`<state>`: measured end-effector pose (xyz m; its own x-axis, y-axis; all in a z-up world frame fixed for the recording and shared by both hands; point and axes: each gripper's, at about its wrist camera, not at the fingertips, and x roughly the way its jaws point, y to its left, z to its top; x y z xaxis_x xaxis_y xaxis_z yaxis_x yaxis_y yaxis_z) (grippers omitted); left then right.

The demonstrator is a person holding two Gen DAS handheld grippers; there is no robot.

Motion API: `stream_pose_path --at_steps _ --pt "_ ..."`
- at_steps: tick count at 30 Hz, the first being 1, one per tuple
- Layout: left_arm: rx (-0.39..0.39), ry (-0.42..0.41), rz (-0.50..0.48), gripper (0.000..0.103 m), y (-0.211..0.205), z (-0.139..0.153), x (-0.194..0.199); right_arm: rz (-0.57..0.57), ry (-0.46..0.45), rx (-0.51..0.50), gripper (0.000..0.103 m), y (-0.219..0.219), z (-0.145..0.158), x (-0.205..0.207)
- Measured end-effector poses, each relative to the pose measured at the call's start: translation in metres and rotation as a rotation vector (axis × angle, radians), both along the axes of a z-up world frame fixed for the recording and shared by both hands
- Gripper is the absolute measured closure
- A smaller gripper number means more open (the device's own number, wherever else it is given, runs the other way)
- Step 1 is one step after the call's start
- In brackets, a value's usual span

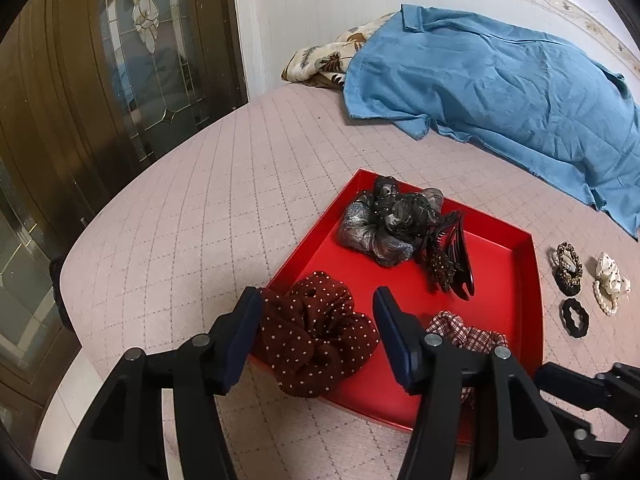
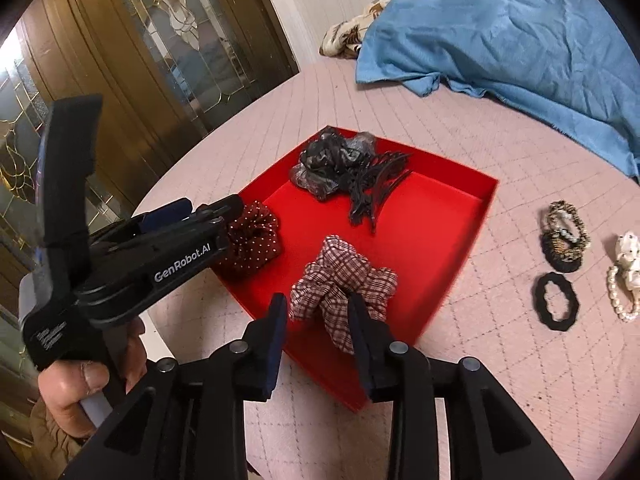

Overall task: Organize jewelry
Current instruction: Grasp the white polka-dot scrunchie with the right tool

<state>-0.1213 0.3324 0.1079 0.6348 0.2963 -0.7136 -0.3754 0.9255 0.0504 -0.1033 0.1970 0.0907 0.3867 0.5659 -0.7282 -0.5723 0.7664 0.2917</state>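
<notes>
So the left gripper (image 1: 316, 308) had its jaws spread apart with the dark red polka-dot scrunchie (image 1: 316, 340) sitting between them, pads not pressing on it; that scrunchie slumped over the near left rim of the red tray (image 1: 500, 280); the right gripper (image 2: 318, 312) was loosened too, the plaid scrunchie (image 2: 344, 284) lying just past its tips inside the tray, and I couldn't tell if the right fingertip brushed the fabric; both scrunchies were soft, puffy, ruffled cloth; the tray was a shallow, smooth, glossy thing with low straight walls and plenty of bare floor in the middle; further back in it sat a gauzy grey-black scrunchie pile (image 1: 384, 220) touching some hard black toothed hair claws (image 1: 448, 264); off to the right on the pink quilted bedspread (image 1: 200, 200) lay a wavy black hair tie (image 1: 575, 318), a leopard-print one (image 1: 568, 268) and a pearly cream piece (image 1: 610, 284), well apart from the tray; at the far edge, a crumpled blue cloth (image 1: 500, 92).
</notes>
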Motion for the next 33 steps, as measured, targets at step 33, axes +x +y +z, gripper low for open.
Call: stream_pose_path --at_steps 33 --pt "-0.094 -0.017 -0.450 0.045 -0.183 0.032 0.031 -0.534 0.040 0.030 0.053 -0.296 -0.029 0.052"
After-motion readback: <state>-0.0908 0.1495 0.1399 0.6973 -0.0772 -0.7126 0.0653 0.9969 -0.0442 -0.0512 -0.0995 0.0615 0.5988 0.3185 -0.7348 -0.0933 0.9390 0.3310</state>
